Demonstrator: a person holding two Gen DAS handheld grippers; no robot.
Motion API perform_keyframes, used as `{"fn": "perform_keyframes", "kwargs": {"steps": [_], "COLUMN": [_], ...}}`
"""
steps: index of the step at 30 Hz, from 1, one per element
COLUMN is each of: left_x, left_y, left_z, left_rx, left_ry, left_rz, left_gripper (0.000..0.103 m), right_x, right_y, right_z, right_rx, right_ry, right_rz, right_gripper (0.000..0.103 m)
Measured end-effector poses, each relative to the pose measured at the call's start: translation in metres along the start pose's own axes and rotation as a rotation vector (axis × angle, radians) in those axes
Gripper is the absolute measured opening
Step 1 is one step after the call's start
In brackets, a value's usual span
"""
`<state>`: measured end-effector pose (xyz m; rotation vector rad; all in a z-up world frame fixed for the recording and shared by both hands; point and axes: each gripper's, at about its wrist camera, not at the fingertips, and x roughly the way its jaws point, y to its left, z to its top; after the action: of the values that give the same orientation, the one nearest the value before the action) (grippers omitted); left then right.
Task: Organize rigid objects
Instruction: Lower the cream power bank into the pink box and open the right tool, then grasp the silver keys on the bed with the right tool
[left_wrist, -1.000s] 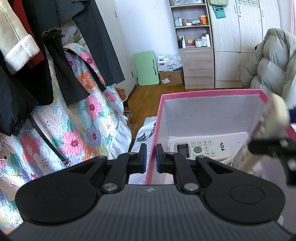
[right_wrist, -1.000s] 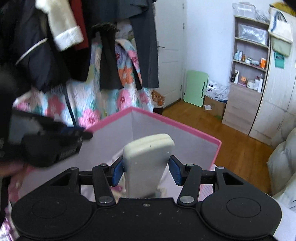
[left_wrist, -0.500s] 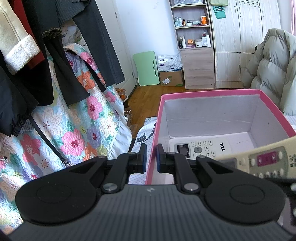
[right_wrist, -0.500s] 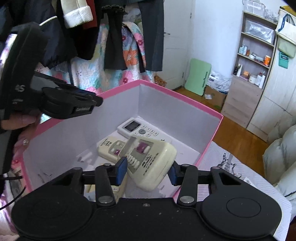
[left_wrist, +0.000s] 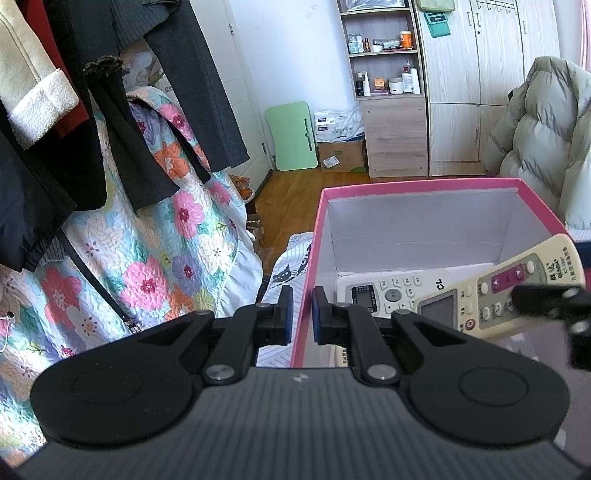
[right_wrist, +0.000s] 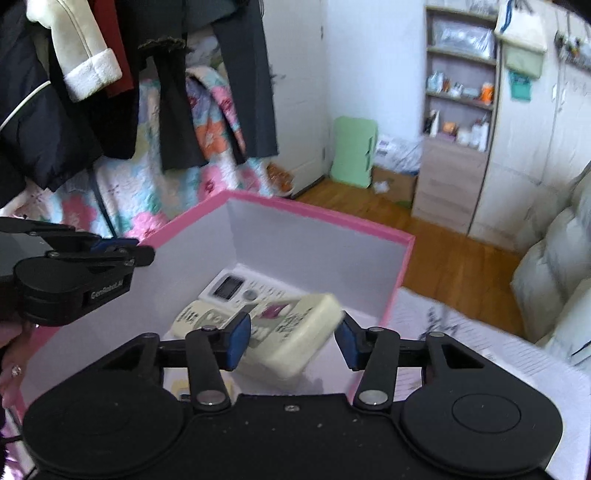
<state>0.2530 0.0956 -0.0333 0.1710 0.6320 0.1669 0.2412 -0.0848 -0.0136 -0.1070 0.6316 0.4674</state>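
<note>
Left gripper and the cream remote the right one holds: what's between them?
The pink box wall, pinched by the left gripper, then the white TCL remote inside, below the cream remote in the right gripper. Left wrist view.

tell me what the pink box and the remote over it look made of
Pink box: likely cardboard, matte; thin flat walls, pink rim, plain pale inside with fold creases. Cream remote between the right gripper fingers: hard plastic, yellowed, slightly glossy, with what look like rubbery buttons.
</note>
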Motion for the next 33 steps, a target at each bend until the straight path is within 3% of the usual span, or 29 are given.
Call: {"fn": "perform_keyframes", "kwargs": {"steps": [7,12,17,20,25,33], "left_x": [0.001,0.0,0.0,0.0,0.001,0.005], "left_y": [0.002,-0.001,-0.003,-0.003,-0.006,-0.006], "left_z": [0.0,0.0,-0.001,-0.001,-0.001,0.001], "left_rx": [0.003,0.006,0.006,0.006,0.008,0.005], "left_ry": [0.001,0.002,0.002,0.003,0.003,0.016], "left_rz": [0.005,0.006,0.005,0.005,-0.003,-0.001], "left_gripper": [0.01,0.01,0.01,0.011,0.011,0.011], "right_x": [-0.042,-0.068,-0.07,-0.062,-0.033,0.026], "right_y": [-0.013,-0.047,-0.091,-0.115,-0.13,-0.133], "right_z": [0.001,-0.007,-0.028,-0.039,-0.047,-0.042], "right_rx": [-0.005,0.066,0.087,0.115,0.051,0.047], "right_ry": [-0.1,-0.151,-0.081,-0.032,0.079,0.094], "right_rz": [-0.002,-0.04,-0.144,-0.122,-0.055,0.005], "right_gripper": [0.056,0.062,0.062,0.062,0.058,0.057]}}
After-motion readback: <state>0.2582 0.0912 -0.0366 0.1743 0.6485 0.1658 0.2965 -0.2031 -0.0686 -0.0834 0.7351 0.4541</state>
